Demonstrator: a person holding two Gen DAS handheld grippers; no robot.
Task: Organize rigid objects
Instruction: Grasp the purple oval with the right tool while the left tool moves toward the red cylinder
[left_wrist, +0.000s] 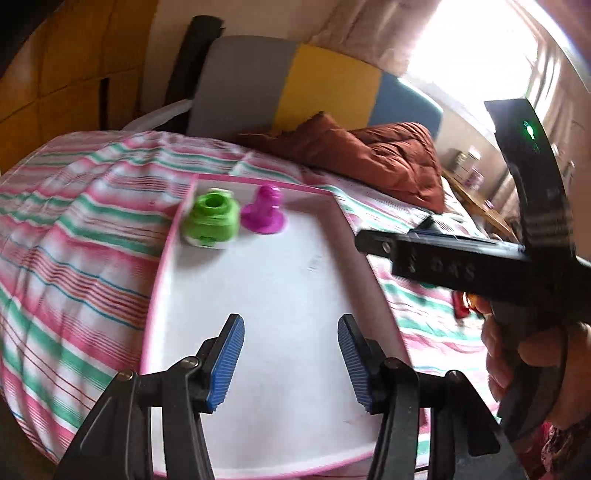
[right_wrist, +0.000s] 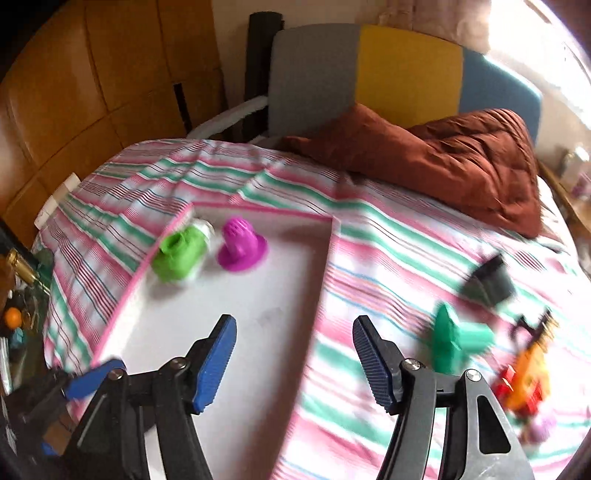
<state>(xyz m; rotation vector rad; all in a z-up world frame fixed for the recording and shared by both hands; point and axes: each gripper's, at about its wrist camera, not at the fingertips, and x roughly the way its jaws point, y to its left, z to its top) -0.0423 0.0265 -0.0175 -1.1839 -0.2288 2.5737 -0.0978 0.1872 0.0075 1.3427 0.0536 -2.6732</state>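
A white tray with a pink rim (left_wrist: 177, 229) (right_wrist: 328, 254) lies on the striped bedspread. In its far left corner stand a lime-green piece (left_wrist: 211, 218) (right_wrist: 179, 254) and a magenta piece (left_wrist: 264, 214) (right_wrist: 242, 245), side by side. My left gripper (left_wrist: 290, 363) hangs open over the tray's near end, nothing between its blue pads. My right gripper (right_wrist: 293, 363) is open and empty above the tray's right rim. To its right on the bedspread lie a teal piece (right_wrist: 456, 341), a black piece (right_wrist: 491, 280) and an orange-and-red toy (right_wrist: 526, 376).
A rust-brown quilt (left_wrist: 373, 155) (right_wrist: 454, 155) is heaped at the far side of the bed, in front of a grey, yellow and blue headboard (right_wrist: 406, 70). The right hand-held tool and a hand (left_wrist: 524, 354) fill the right of the left wrist view. Wooden panels stand far left.
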